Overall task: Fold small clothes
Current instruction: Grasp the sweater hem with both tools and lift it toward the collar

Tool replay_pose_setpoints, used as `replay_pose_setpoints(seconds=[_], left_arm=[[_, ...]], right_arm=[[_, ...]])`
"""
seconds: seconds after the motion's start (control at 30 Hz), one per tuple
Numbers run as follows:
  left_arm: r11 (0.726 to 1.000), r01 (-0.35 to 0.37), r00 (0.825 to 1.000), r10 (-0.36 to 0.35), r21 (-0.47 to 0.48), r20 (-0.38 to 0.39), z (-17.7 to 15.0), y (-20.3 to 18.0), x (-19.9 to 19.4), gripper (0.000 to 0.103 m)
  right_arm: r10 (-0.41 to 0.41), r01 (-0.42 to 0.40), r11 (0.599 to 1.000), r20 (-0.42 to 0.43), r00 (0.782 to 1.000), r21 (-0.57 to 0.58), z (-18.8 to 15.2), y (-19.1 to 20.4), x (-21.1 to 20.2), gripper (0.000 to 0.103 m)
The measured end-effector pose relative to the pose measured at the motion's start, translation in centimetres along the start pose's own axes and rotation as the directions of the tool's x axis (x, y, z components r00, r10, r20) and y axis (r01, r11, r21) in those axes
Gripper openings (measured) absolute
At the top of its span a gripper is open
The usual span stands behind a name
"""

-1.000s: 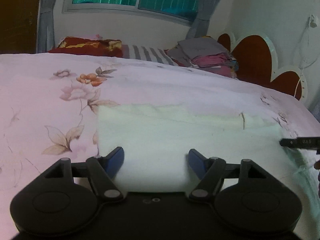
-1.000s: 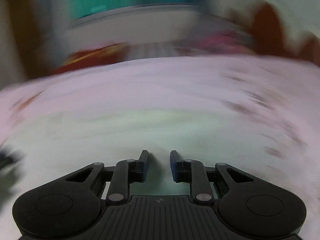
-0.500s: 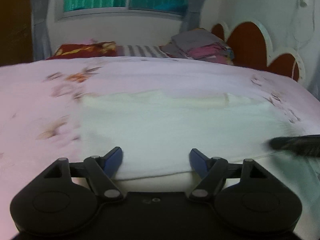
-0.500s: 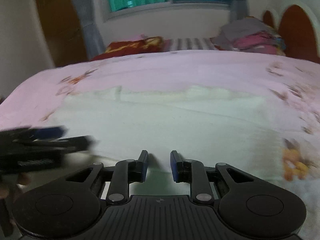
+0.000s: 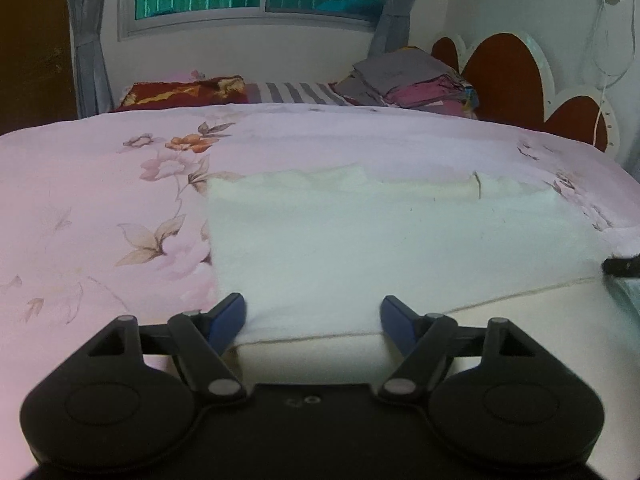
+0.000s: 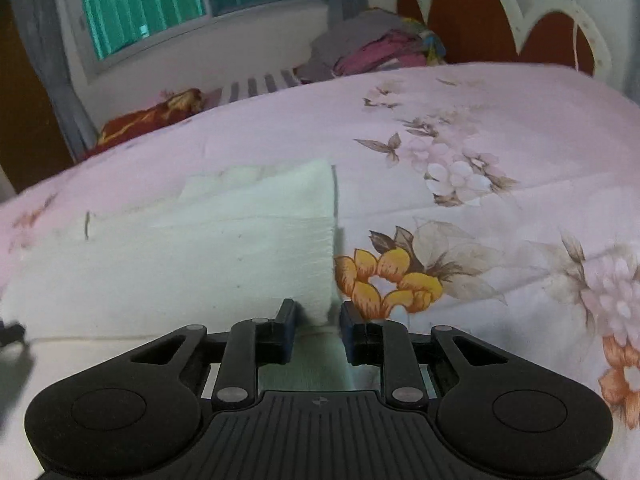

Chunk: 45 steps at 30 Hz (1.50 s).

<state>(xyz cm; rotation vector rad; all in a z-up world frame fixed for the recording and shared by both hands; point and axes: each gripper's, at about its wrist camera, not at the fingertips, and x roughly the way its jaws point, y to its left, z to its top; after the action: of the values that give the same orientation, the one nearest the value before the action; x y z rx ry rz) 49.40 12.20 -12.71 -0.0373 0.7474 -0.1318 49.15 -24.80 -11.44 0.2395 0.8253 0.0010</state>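
While angled down — left hand-held gripper (image 5: pixel 312 318) spread wide over cloth (image 5: pixel 384 240).

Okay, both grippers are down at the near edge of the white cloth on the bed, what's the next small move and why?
Probably close the left gripper on the near left corner of the white cloth. Its jaws, which have just been opening, stand wide around that corner without pinching it, while the right gripper is narrow at the right corner on the pink floral bedspread.
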Motion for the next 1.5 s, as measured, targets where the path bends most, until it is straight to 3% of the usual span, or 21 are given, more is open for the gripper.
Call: replay_pose_setpoints(seconds=[0.1,0.17,0.3,0.33,0.37,0.4,0.43,0.53,0.63,0.77,0.97,1.17,1.33,1.4,1.5], left_arm=[[0.999,-0.035,0.999,0.034,-0.025,-0.029,-0.3,1.1,-0.7,0.077],[0.997,-0.029,0.999,0.028,-0.073,-0.027,-1.1,2.5,-1.7,0.077],[0.997,-0.025,1.000,0.024,-0.076,-0.017,-3.3,3.9,-4.4,0.078],[0.997,-0.024,1.000,0.024,-0.068,-0.015,-3.9,4.0,-5.1,0.078],[0.998,-0.028,1.000,0.027,-0.059,-0.015,-4.4,4.1,-5.8,0.079],[0.998,-0.032,0.999,0.031,-0.055,-0.019,-5.0,4.2,-6.6,0.080],[0.998,-0.032,0.999,0.030,-0.059,-0.022,-5.5,4.2,-7.4,0.080],[0.997,-0.011,1.000,0.009,-0.082,-0.028,-7.5,4.3,-10.1,0.079],[0.995,0.019,0.999,-0.023,-0.101,-0.036,-9.7,4.1,-12.7,0.072],[0.987,0.073,0.997,-0.077,-0.141,-0.029,-12.9,2.9,-16.6,0.064],[0.973,0.106,0.992,-0.118,-0.207,-0.044,-17.0,0.7,-20.8,0.059],[0.931,0.152,0.985,-0.171,-0.333,-0.030,-20.5,1.0,-23.9,0.058],[0.889,0.215,0.969,-0.244,-0.405,-0.022,-22.6,1.0,-25.7,0.054],[0.865,0.245,0.960,-0.281,-0.438,-0.017,-22.9,1.2,-25.8,0.048],[0.821,0.290,0.944,-0.331,-0.491,0.004,-23.3,1.7,-25.4,0.048]], right_arm=[[0.000,-0.002,0.999,0.047,0.999,0.039,-0.3,-1.3,-2.1,0.022],[0.003,-0.006,0.998,0.058,0.998,0.056,-0.9,-2.1,-3.5,0.022],[-0.008,0.004,0.997,0.058,0.998,0.083,-2.9,-3.2,-7.1,0.023],[-0.011,0.006,0.996,0.056,0.998,0.089,-3.5,-3.4,-8.1,0.030],[-0.016,0.011,0.995,0.052,0.999,0.095,-4.1,-3.7,-8.9,0.061],[-0.023,0.018,0.995,0.059,0.998,0.096,-4.8,-3.9,-9.8,0.074],[-0.026,0.019,0.996,0.078,0.997,0.088,-5.5,-3.5,-11.2,0.079],[0.006,-0.011,0.997,0.066,0.998,0.076,-6.9,-3.5,-12.9,0.078],[0.054,-0.056,0.995,0.036,0.998,0.079,-8.0,-3.6,-13.7,0.078],[0.122,-0.120,0.990,-0.012,0.992,0.074,-9.7,-3.7,-14.9,0.047],[0.208,-0.202,0.972,-0.039,0.977,0.119,-13.7,-5.8,-18.6,0.047],[0.260,-0.246,0.959,-0.098,0.960,0.137,-19.3,-8.1,-22.4,0.047],[0.353,-0.332,0.929,-0.121,0.928,0.164,-22.8,-8.7,-24.9,0.047],[0.391,-0.363,0.908,-0.114,0.913,0.207,-23.6,-9.2,-25.5,0.047],[0.440,-0.403,0.877,-0.101,0.893,0.261,-24.0,-9.8,-25.7,0.047]])
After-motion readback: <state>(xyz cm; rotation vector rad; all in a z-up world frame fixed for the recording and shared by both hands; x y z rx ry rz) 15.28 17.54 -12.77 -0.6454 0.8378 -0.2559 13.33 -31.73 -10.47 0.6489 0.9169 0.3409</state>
